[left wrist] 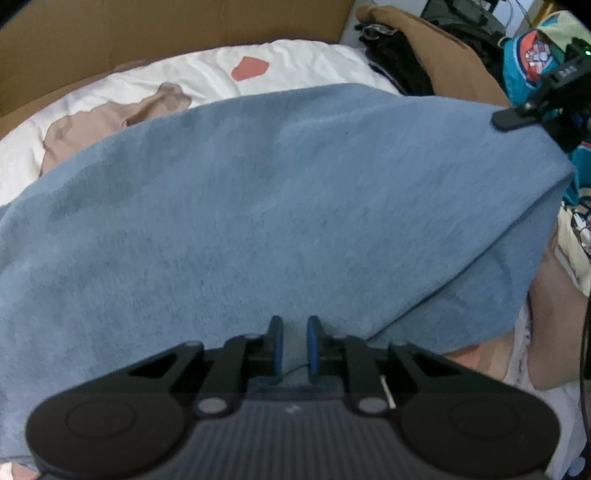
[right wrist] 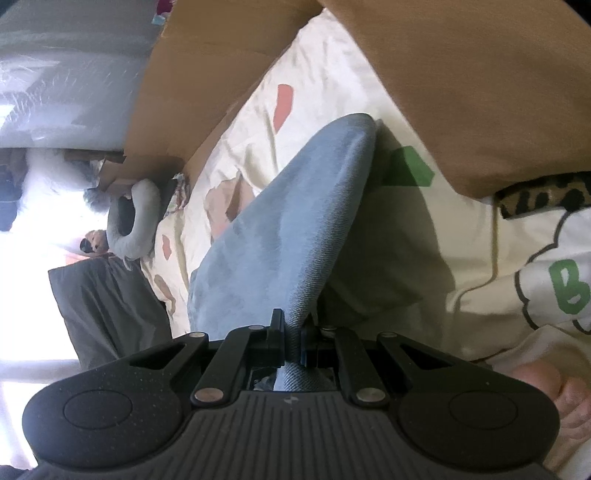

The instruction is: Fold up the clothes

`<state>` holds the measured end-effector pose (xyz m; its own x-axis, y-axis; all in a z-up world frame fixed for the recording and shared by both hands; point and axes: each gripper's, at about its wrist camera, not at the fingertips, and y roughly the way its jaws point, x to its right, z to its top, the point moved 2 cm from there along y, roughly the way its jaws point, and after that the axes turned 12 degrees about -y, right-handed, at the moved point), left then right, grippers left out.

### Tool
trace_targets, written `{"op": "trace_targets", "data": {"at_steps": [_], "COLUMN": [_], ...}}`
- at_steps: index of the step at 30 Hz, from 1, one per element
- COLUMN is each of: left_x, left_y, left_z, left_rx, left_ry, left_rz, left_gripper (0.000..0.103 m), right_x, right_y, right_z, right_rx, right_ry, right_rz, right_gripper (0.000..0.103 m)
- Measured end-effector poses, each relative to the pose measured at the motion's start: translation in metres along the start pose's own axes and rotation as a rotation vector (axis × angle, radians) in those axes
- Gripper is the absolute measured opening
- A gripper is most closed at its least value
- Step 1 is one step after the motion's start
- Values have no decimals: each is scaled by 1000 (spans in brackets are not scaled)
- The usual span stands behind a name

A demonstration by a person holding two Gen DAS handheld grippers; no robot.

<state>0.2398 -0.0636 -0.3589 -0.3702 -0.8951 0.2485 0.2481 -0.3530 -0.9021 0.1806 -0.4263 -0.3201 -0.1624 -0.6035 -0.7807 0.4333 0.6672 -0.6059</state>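
Observation:
A blue garment is held stretched above the bed and fills the left wrist view. My left gripper is shut on its near edge, cloth pinched between the blue pads. My right gripper is shut on another edge of the same blue garment, which runs away from it as a raised fold. The right gripper also shows in the left wrist view, clamped on the garment's far right corner.
A white bed sheet with coloured patches lies below. A pink garment lies on it at the left. A brown cloth and dark clothes pile at the right. A cardboard wall stands behind.

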Motion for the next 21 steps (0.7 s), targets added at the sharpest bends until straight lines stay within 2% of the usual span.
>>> {"op": "trace_targets", "data": {"at_steps": [10, 15, 17, 21], "left_x": [7, 11, 7, -4], "left_y": [-16, -23, -31, -41], "left_z": [-18, -15, -5, 26], "left_rx": [-2, -71, -65, 3], "left_ry": [70, 143, 119, 48], "left_rz": [7, -15, -26, -14], "left_gripper": [13, 0, 0, 0], "right_x": [6, 6, 7, 14], "right_y": [2, 2, 3, 5], "right_z": [-1, -1, -1, -2], "right_rx": [-3, -3, 0, 2], "right_ry": [5, 4, 8, 32], "right_rz": [-12, -23, -22, -31], "right_gripper": [5, 5, 6, 7]}}
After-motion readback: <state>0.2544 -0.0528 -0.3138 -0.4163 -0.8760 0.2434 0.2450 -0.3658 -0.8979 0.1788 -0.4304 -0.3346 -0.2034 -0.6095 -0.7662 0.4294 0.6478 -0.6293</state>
